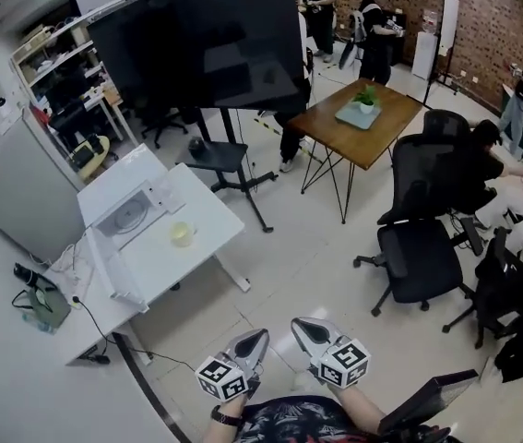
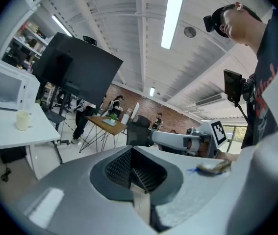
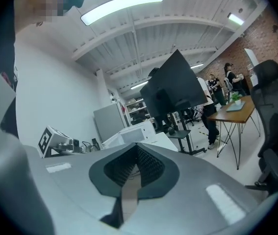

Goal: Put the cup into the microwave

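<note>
A pale yellow cup (image 1: 182, 233) stands on the white table (image 1: 201, 238), just right of the white microwave (image 1: 123, 201). The microwave's front looks open, with its round turntable showing. Both grippers are far from the table, over the floor at the bottom of the head view. My left gripper (image 1: 259, 338) is shut with nothing in it, and my right gripper (image 1: 300, 325) is also shut and empty. In the left gripper view the cup (image 2: 23, 120) and microwave (image 2: 4, 86) sit far left of my left gripper (image 2: 133, 173). The right gripper view looks past my right gripper (image 3: 135, 173) to the microwave (image 3: 131, 131).
A large black screen on a stand (image 1: 201, 40) and a black stool (image 1: 217, 155) stand behind the table. A wooden table with a plant (image 1: 358, 123) and black office chairs (image 1: 422, 257) fill the right side, with people seated there. Cables (image 1: 86, 340) trail on the floor at left.
</note>
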{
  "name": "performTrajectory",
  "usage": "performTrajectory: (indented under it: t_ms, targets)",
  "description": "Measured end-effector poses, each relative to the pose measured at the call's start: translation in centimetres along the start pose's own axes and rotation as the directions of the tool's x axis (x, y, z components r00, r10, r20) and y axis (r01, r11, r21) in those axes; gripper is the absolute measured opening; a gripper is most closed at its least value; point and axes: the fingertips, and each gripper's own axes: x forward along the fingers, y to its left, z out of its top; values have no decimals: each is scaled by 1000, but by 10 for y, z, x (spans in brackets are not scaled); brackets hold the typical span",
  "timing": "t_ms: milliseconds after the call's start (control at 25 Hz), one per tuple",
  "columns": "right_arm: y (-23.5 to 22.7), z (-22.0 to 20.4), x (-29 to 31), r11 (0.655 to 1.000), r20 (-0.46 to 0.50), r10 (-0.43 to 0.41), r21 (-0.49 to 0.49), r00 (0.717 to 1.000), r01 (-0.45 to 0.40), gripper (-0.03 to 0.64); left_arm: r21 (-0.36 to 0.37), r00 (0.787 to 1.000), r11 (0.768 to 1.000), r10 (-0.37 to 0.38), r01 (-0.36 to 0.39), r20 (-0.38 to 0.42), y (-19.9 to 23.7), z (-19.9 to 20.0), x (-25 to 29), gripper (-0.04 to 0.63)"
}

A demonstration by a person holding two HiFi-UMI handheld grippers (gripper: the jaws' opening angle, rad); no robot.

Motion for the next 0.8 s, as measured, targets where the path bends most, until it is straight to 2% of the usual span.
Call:
performTrajectory:
  t_ms: [120,280,360,440,600,720,800]
  targets:
    - [4,10,37,998,-8,53,-22,999,-53,0,-35,997,997,70,-69,42,40,14,-14,0]
    - [6,23,102,994,-18,98,-52,995,-99,0,-46,988,992,118,-114,102,100,35,-30,0]
    - [26,33,135,986,9,161,-53,987,-160,2,-47,981,989,146,-141,128,133,46,-49,0]
    - [49,45,168,971,24,226,-90,974,-223,2,-44,971,984,176,-171,164,168,63,-68,0]
    - [81,63,240,945,-22,276,-175,961,-275,2,-42,946,974,224,-220,236,221,102,-112,0]
    - [110,66,288,905,-69,342,-246,937,-348,3,-25,927,961,271,-274,257,254,115,-149,0]
    - [117,58,317,890,-106,365,-250,925,-380,2,-45,913,951,307,-306,268,281,115,-169,0]
